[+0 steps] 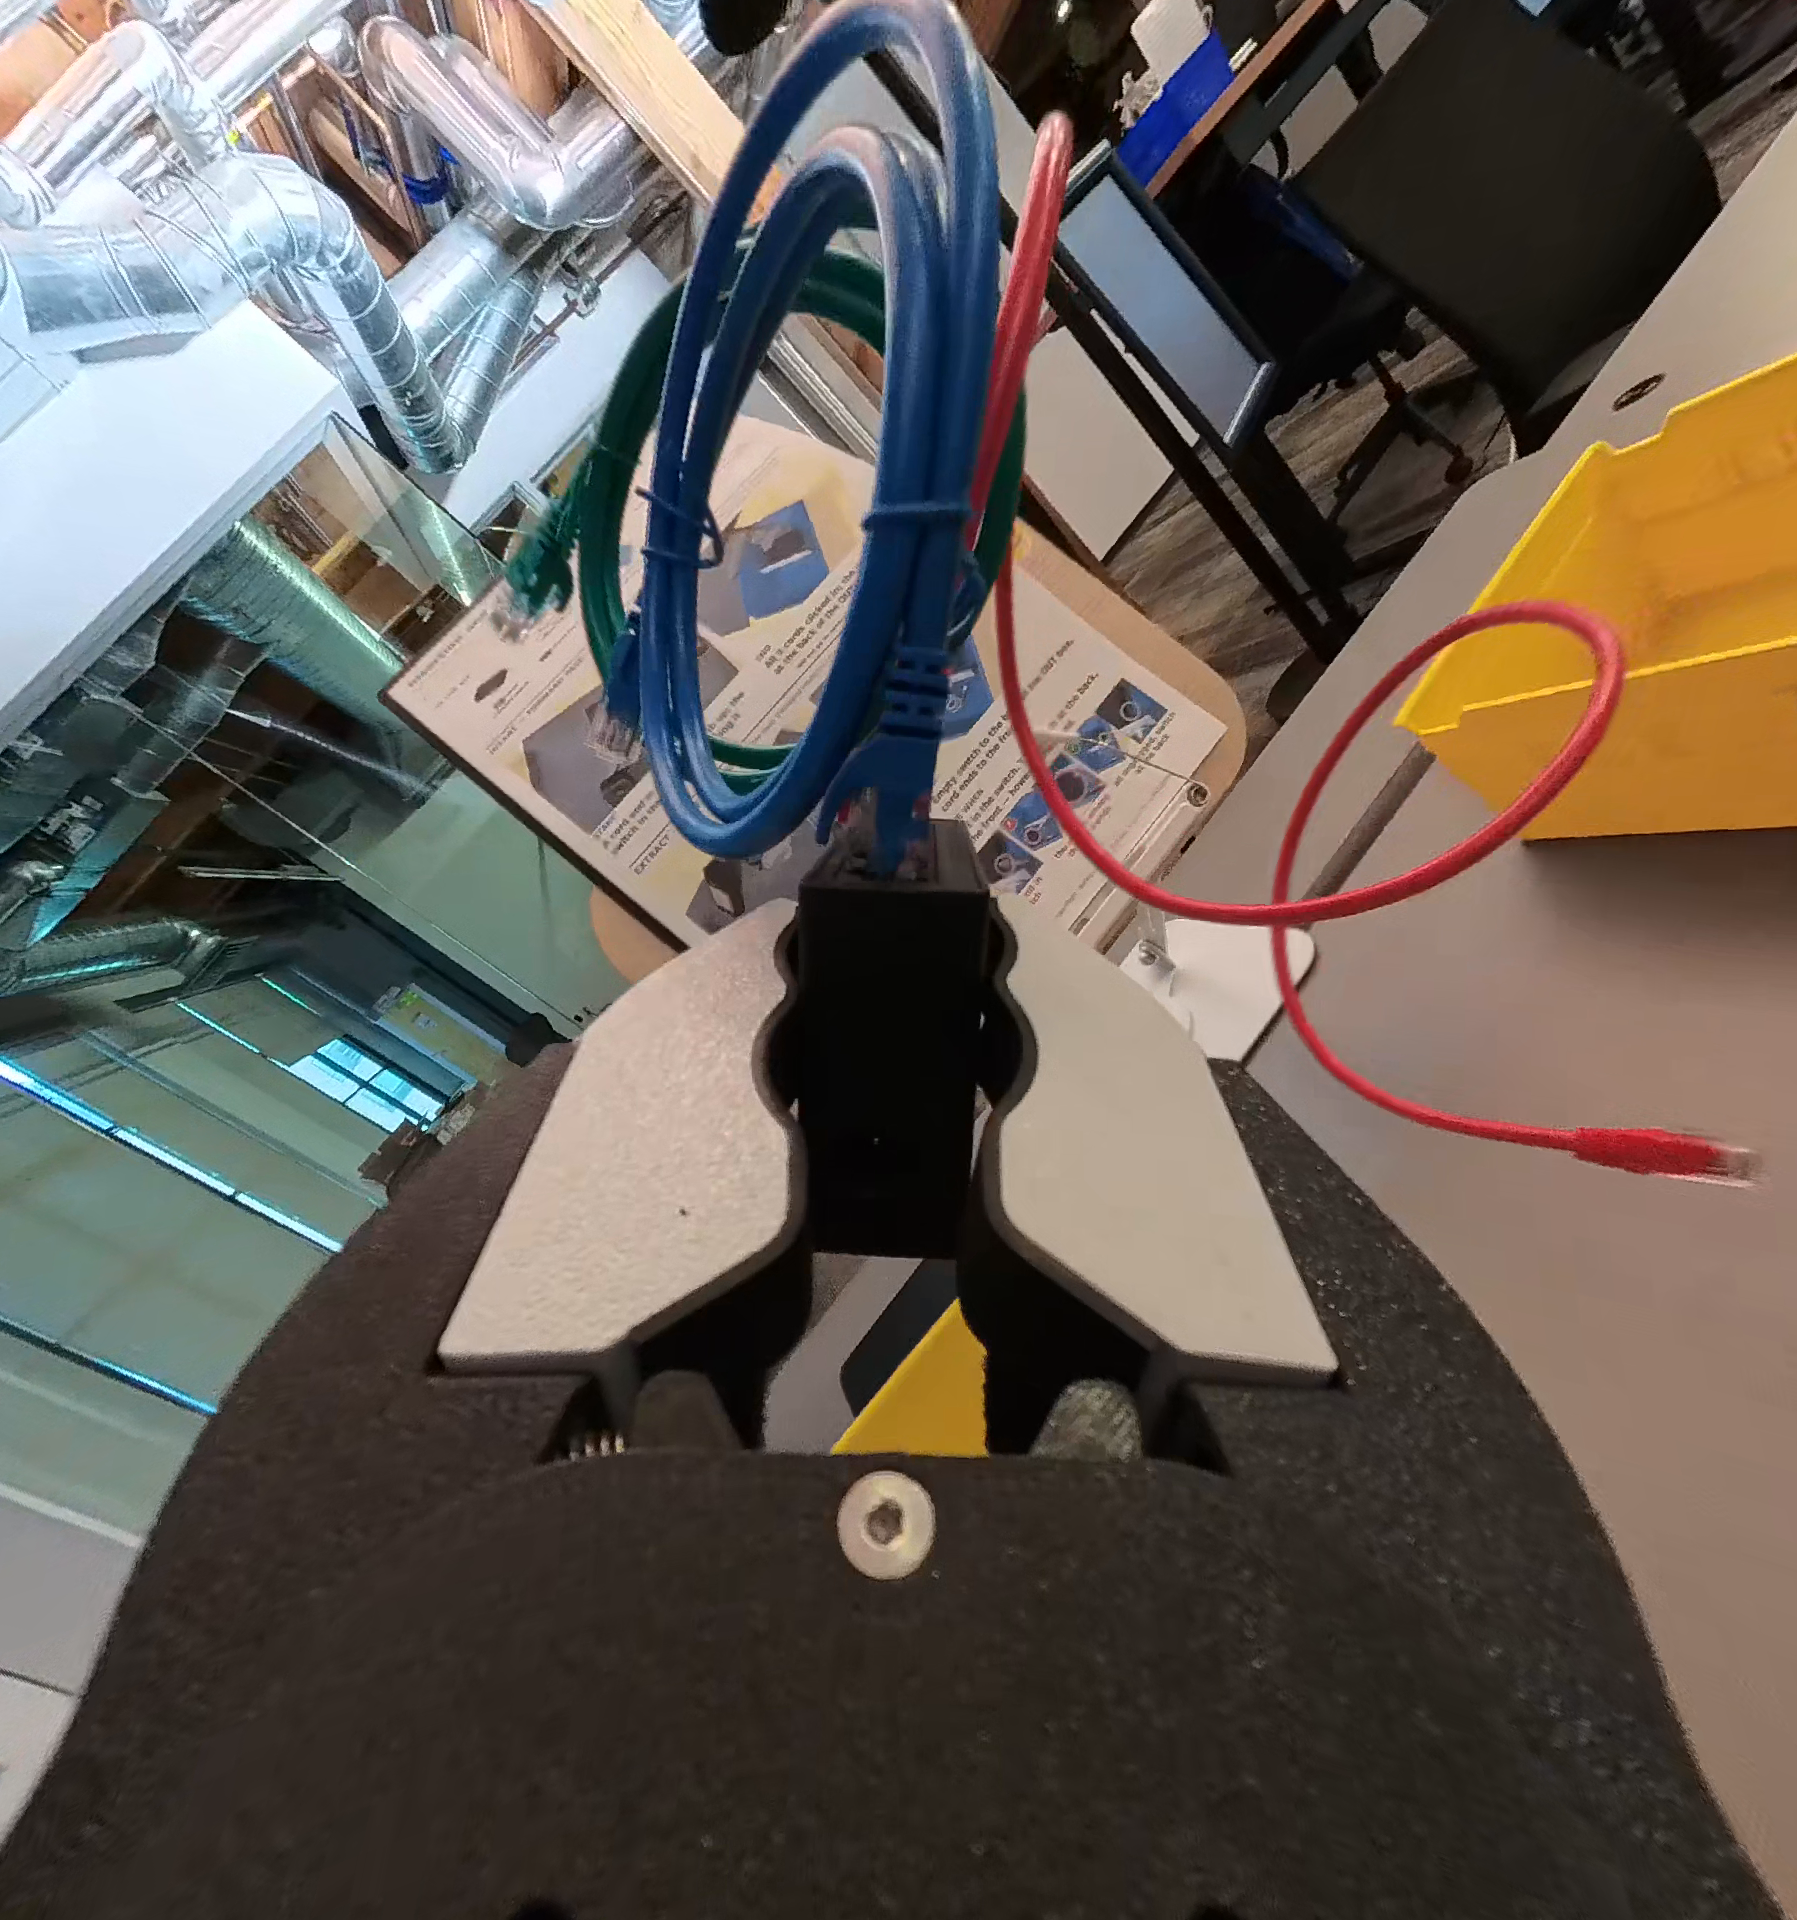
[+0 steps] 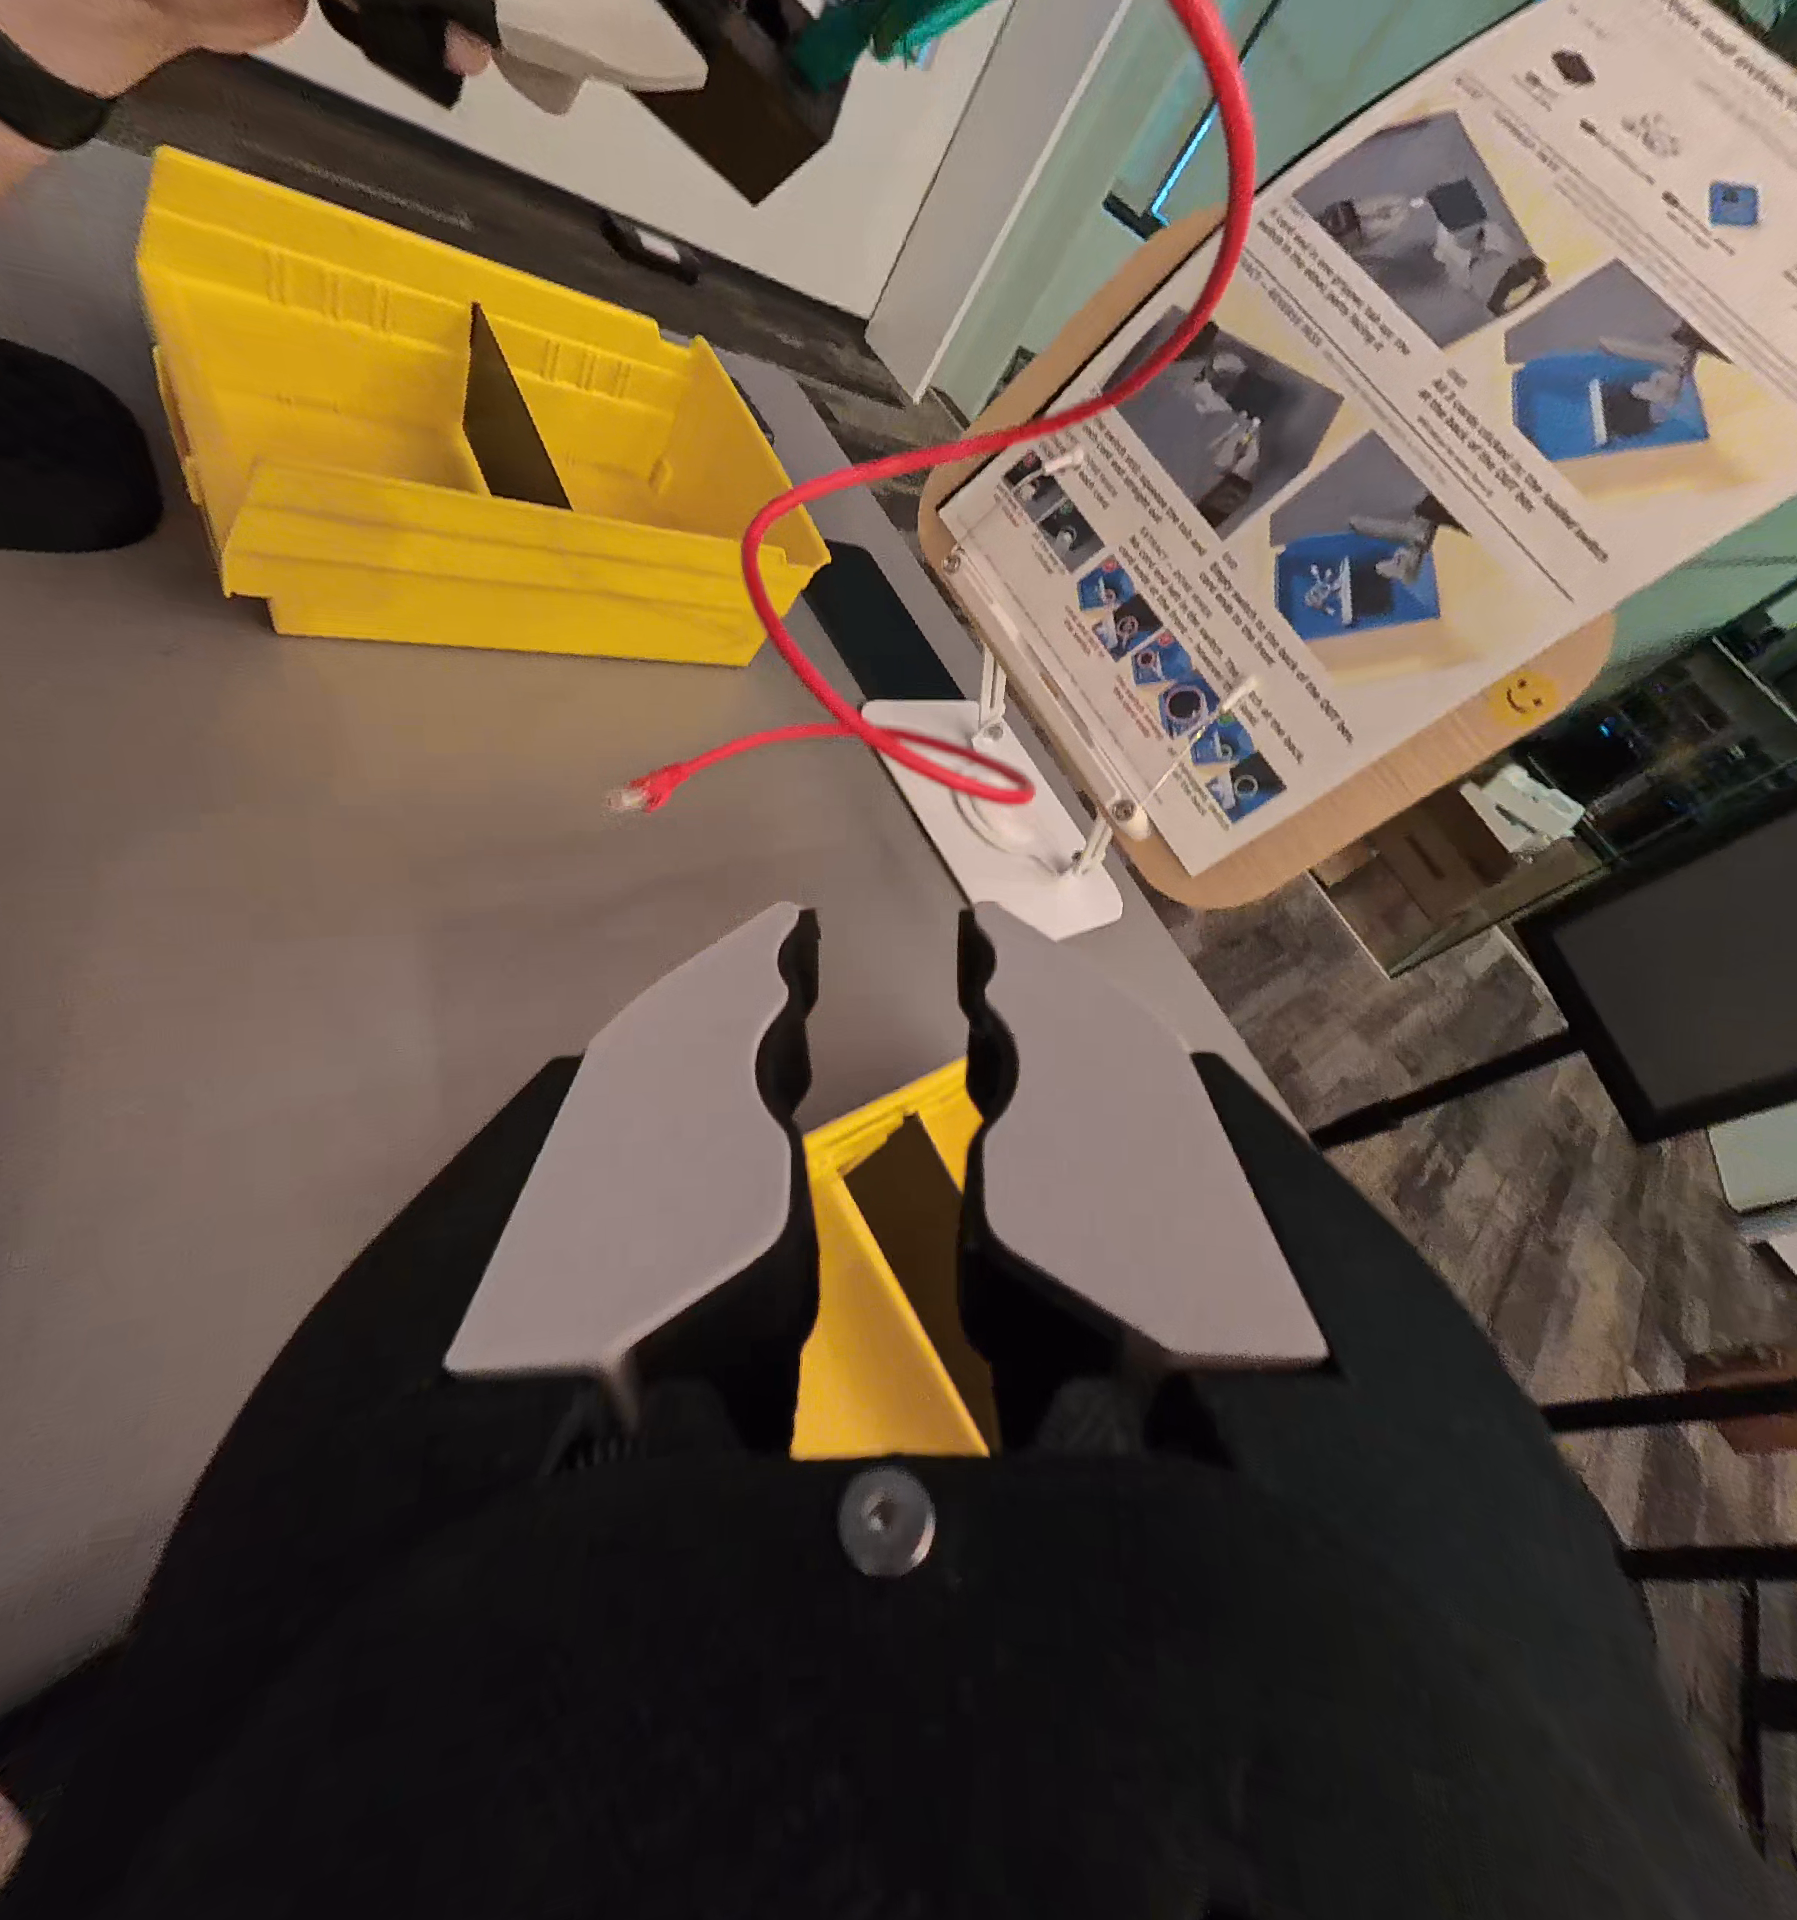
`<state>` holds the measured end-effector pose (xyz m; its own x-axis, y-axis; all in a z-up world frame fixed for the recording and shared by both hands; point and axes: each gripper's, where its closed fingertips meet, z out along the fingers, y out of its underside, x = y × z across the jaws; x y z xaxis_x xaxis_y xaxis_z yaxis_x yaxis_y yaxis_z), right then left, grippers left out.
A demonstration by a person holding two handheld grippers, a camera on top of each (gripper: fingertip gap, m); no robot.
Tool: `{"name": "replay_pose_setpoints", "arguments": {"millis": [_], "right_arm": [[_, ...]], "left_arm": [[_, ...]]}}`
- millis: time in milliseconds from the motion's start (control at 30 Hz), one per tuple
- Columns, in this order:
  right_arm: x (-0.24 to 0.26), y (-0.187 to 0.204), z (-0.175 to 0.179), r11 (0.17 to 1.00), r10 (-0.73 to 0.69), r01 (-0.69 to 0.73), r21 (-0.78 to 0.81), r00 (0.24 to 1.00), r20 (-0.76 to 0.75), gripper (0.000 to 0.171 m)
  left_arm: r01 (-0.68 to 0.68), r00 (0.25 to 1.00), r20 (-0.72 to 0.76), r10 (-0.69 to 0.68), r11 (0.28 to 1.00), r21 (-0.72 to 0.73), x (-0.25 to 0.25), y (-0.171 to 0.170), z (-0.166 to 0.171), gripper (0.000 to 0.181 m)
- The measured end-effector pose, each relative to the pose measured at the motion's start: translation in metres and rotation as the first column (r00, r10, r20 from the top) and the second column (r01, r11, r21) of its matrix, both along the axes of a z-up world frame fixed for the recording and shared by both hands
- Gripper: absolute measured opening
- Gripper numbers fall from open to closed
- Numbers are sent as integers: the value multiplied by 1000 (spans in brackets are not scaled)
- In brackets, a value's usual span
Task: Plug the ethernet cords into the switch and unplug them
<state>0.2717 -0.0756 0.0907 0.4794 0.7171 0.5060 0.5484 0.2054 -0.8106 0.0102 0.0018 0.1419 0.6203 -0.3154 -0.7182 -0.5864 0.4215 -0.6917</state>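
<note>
My left gripper [image 1: 889, 925] is shut on a small black switch [image 1: 889, 1049] and holds it up in the air, ports facing away. A coiled blue cord [image 1: 821, 468] is plugged into it. A coiled green cord [image 1: 624, 540] hangs behind the blue one. A thin red cord [image 1: 1445, 821] runs from the switch, loops and dangles with its free plug [image 1: 1652, 1151] over the grey table [image 1: 1559, 1351]. My right gripper [image 2: 886, 920] is open and empty above the table. The red cord [image 2: 800, 582] hangs ahead of it, plug [image 2: 650, 788] loose to the front left.
A yellow divided bin [image 2: 458, 499] stands on the table [image 2: 302, 935]; it also shows in the left wrist view [image 1: 1683, 644]. Another yellow bin [image 2: 883, 1299] lies under my right gripper. An instruction board [image 2: 1393, 447] on a white stand [image 2: 998, 821] is at the table's edge. Spacing between my two grippers at the tips: around 30 centimeters.
</note>
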Motion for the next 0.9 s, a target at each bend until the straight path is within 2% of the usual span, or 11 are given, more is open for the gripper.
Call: {"name": "replay_pose_setpoints", "arguments": {"millis": [100,233,400,533,633,733,833,900], "right_arm": [[7,3,-4,1000,-18,18,-14,1000,-3,29],[-15,21,-3,999,22,-23,-35,999,-46,38],[-61,30,20,993,76,-71,96,996,-50,41],[-58,33,8,999,31,-31,26,1000,-4,46],[-50,19,2,997,81,-81,5,997,1,66],[-48,4,-14,991,130,-132,13,987,95,86],[-45,23,-12,989,29,-49,142,990,139,89],[-50,41,-17,986,-6,-19,166,988,152,88]], "left_arm": [[-4,1000,-17,4,1000,24,7,0,5,30],[13,1000,-28,-12,1000,28,17,-3,13,29],[84,996,-15,-84,996,-5,26,-12,13,29],[137,990,48,-135,990,-31,19,-21,13,29],[128,990,58,-126,991,-31,7,-25,13,29],[154,984,100,-150,987,-33,-2,-32,17,29],[181,977,118,-176,983,-30,-12,-38,21,29],[217,967,144,-211,976,-30,-17,-44,25,29]]}}
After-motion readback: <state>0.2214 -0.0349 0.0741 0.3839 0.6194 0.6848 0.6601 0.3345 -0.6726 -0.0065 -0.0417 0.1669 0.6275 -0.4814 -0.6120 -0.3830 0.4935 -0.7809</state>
